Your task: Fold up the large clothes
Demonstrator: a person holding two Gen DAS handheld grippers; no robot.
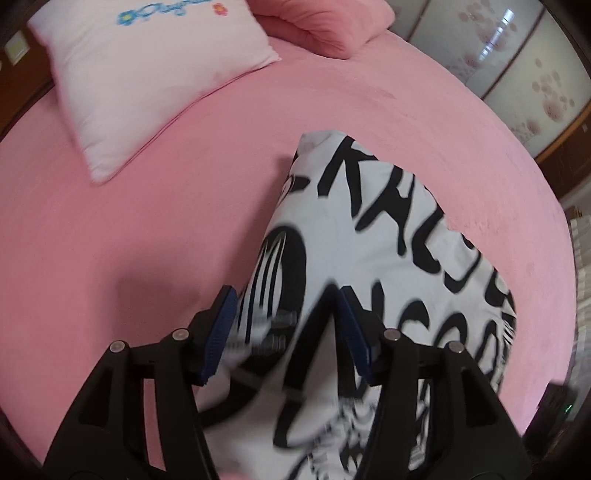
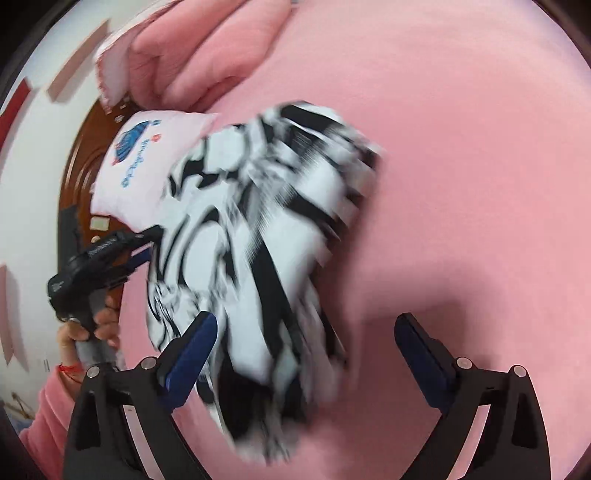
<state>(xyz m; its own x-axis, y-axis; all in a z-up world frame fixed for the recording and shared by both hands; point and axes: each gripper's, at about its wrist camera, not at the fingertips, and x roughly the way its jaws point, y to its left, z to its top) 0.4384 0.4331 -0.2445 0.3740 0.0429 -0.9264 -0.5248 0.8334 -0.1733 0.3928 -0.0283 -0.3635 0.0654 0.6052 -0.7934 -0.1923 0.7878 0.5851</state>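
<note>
A white garment (image 1: 369, 236) with bold black lettering lies partly folded on the pink bed (image 1: 147, 221). My left gripper (image 1: 288, 328) points steeply down at its near end. Its blue pads (image 1: 221, 332) stand apart, with a loose bunch of the cloth between them and no pinch visible. In the right wrist view the same garment (image 2: 258, 221) is blurred and rumpled, one end lying between my right gripper's (image 2: 304, 321) wide-open fingers. The left gripper (image 2: 147, 243) shows there at the garment's left edge, held by a hand (image 2: 99, 325).
A pale pink pillow (image 1: 147, 74) with blue embroidery and a folded pink blanket (image 1: 325, 26) sit at the head of the bed. Patterned sliding doors (image 1: 517, 55) stand beyond the bed's right edge. A brown headboard (image 2: 85, 155) and a pink sleeve (image 2: 48, 424) show at the left.
</note>
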